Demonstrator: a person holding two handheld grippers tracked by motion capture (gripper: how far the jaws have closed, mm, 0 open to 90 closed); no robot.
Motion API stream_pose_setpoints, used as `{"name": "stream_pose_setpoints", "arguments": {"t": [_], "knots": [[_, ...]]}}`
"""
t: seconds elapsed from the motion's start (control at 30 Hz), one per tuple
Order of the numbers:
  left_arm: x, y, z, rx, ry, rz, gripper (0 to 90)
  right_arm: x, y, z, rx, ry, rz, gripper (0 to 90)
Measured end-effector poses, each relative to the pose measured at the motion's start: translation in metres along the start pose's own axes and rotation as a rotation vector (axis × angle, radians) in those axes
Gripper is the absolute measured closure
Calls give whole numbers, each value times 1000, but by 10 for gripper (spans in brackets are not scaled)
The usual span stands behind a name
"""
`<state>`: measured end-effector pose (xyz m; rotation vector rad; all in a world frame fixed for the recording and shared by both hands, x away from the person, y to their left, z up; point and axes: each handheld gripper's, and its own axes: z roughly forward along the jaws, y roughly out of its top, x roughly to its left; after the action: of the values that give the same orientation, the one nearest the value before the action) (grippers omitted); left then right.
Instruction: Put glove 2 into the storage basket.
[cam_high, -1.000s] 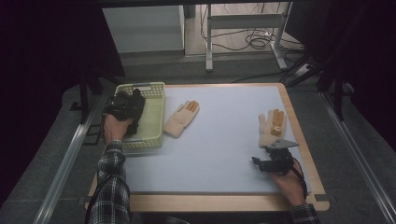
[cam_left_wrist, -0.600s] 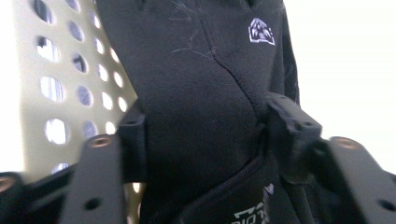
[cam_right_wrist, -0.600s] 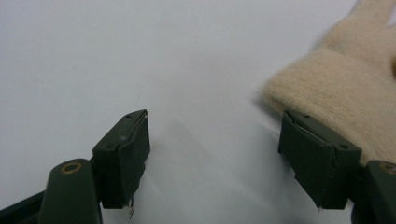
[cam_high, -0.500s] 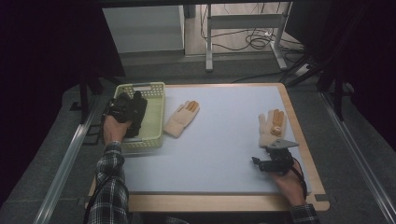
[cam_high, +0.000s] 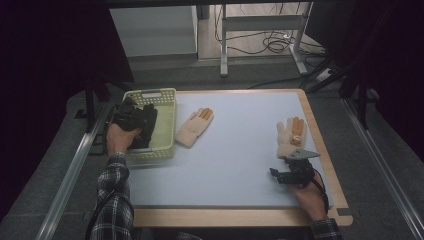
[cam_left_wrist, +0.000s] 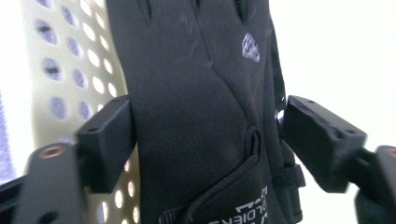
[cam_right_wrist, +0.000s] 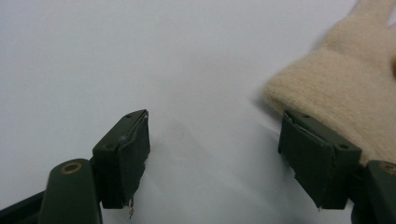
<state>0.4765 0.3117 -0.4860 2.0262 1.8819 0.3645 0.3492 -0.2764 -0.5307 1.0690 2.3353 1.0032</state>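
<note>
Both jaws of the left gripper (cam_left_wrist: 205, 144) stood apart around a black glove (cam_left_wrist: 201, 116), which hung between them in the left gripper view. One jaw lay against the glove's edge on the left of that view, while the other jaw stood a little away from the fabric on the right side, so the pads did not squeeze the glove. These jaws had just been opening, with the glove between them. Behind the glove was the pale yellow-green wall of a perforated basket (cam_left_wrist: 70, 70). In the high view the left gripper (cam_high: 134, 120) and the black glove (cam_high: 147, 125) were over the basket (cam_high: 165, 107), which sat at the left edge of the table (cam_high: 235, 150).

Spread jaws were seen also on the right gripper (cam_right_wrist: 215, 158), and nothing was between them, just the bare light table surface (cam_right_wrist: 140, 56). A cream knitted glove (cam_right_wrist: 345, 98) lay on the table, and its cuff was just beside the jaw on the right of that view; I cannot tell if they touched. In the high view the right gripper (cam_high: 295, 172) rested near the right front part of the table, with this cream glove (cam_high: 291, 136) directly beyond it.

A second cream glove (cam_high: 194, 127) lay flat on the table, just beside the basket, with orange fingertips pointing away from the person.
</note>
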Motion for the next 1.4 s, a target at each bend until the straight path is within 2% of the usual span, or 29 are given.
{"name": "stream_pose_setpoints", "arguments": {"t": [0.13,0.3,0.43,0.5,0.63,0.77,0.9,0.93,1.0,1.03,1.1,1.27,1.3,1.4], "knots": [[4,-5,-14,-94,-33,13,125,0,0,0,0,0,0,243],[1,-12,-28,-188,-87,33,71,0,0,0,0,0,0,242],[-4,-21,-36,-231,-119,68,39,0,0,0,0,0,0,242],[-7,-26,-41,-245,-132,98,31,0,0,0,0,0,0,243],[-17,-41,-51,-296,-166,144,16,0,0,0,1,0,0,243],[-28,-55,-62,-335,-180,199,4,0,0,0,4,-1,0,243],[-38,-69,-73,-385,-247,219,1,0,0,0,5,-1,0,243],[-41,-73,-75,-391,-265,225,0,0,0,0,5,-1,1,243],[-45,-76,-77,-398,-271,234,0,0,0,0,3,-1,1,243],[-52,-83,-80,-407,-280,259,0,0,0,0,2,-1,1,242],[-60,-89,-82,-414,-290,283,0,0,0,0,2,-1,1,243],[-79,-103,-88,-444,-327,329,0,0,0,0,2,-2,0,242],[-79,-103,-88,-444,-327,329,0,0,0,0,2,-2,0,242],[-95,-113,-91,-463,-361,366,0,0,0,0,2,-2,0,243]]}}
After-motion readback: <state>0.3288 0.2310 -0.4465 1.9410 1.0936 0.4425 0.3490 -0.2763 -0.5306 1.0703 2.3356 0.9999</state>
